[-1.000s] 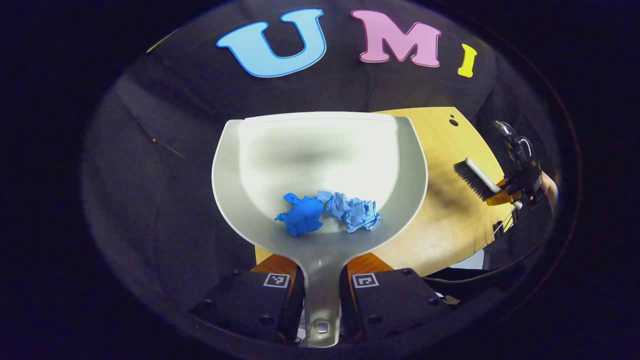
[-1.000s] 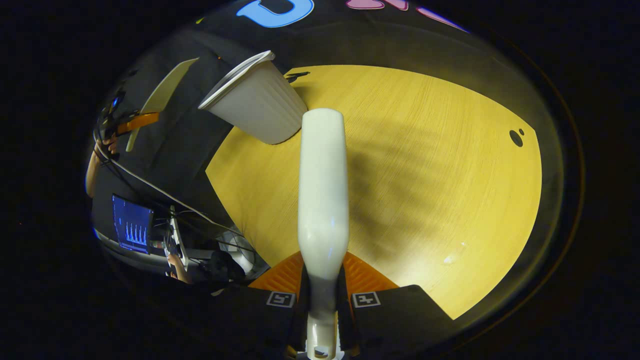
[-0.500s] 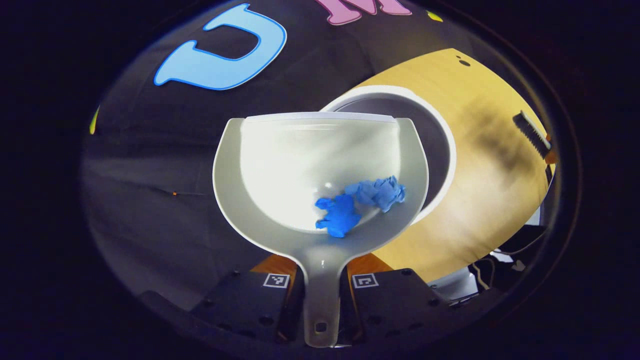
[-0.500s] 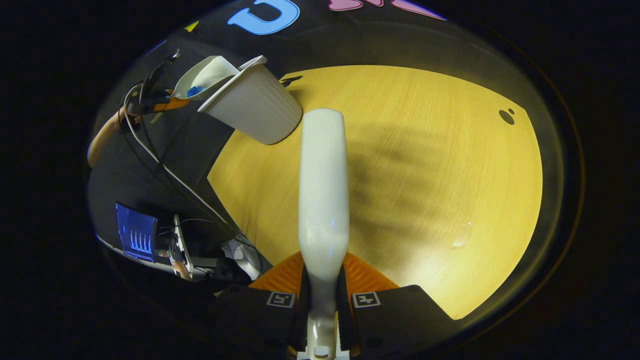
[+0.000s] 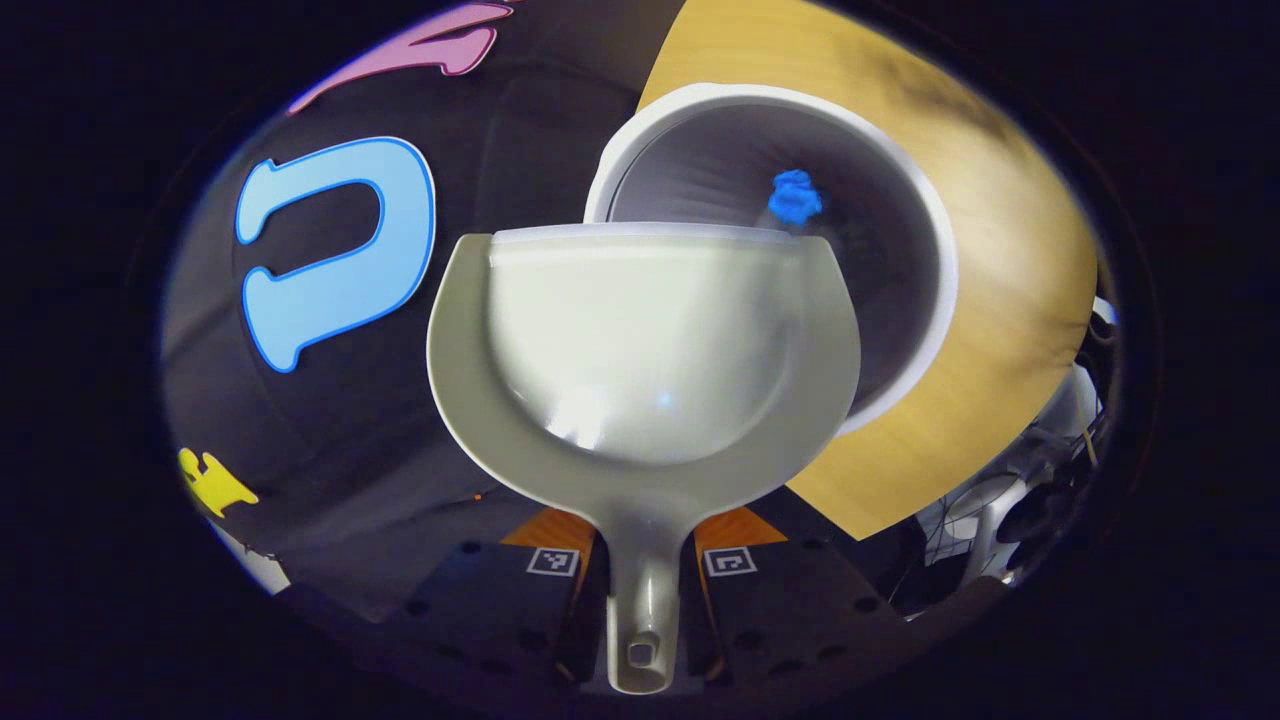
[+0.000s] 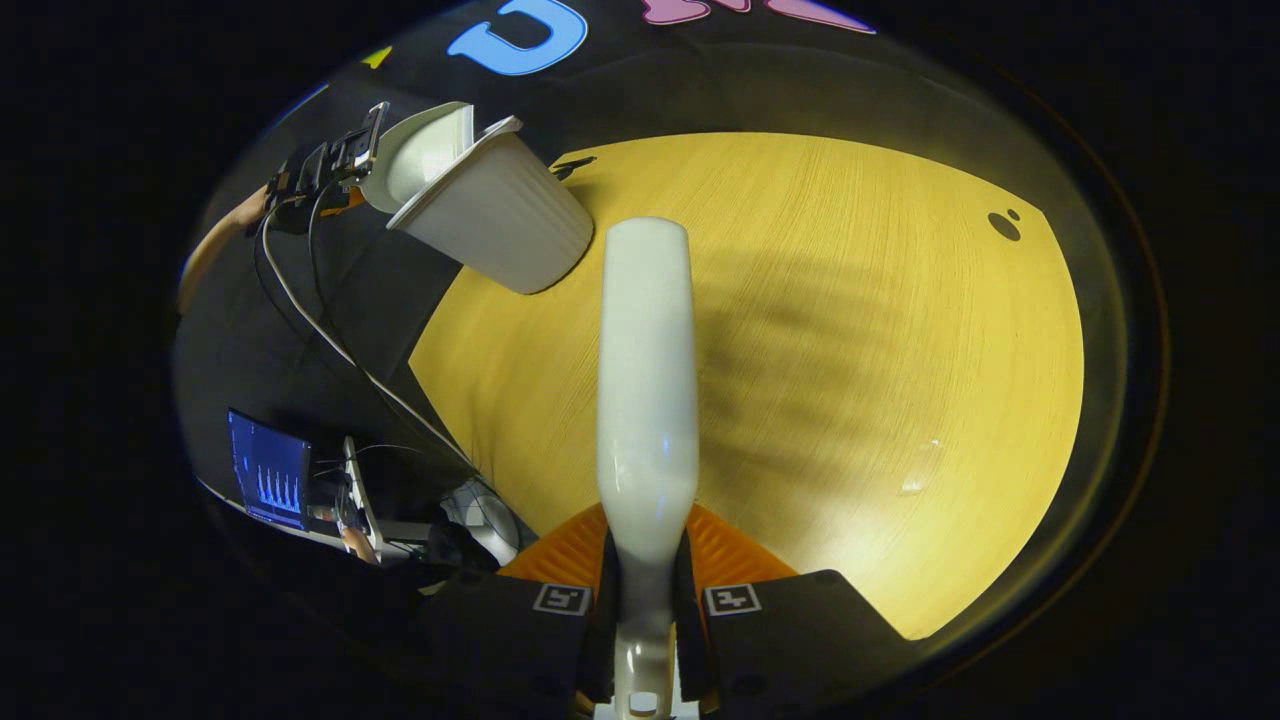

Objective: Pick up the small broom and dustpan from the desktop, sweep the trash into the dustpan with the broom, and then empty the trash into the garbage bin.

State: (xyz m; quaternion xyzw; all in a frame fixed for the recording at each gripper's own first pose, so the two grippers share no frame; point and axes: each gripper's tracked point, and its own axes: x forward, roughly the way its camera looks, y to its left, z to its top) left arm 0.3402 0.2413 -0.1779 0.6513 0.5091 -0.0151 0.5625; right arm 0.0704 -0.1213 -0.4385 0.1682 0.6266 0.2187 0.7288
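The left gripper (image 5: pixel 640 580) is clamping the dustpan (image 5: pixel 640 340) by its handle, the pan's long axis running straight ahead with its front lip tipping over the near rim of the garbage bin (image 5: pixel 925 210). Blue trash (image 5: pixel 795 197) is lying just beyond that lip, inside the bin. The right gripper (image 6: pixel 645 610) is gripping the broom (image 6: pixel 645 380), pointing forward over the desktop (image 6: pixel 900 330), with the bin far ahead to its left.

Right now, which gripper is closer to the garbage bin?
Left. The left gripper tips the dustpan over the garbage bin; the right gripper holds the broom across the table.
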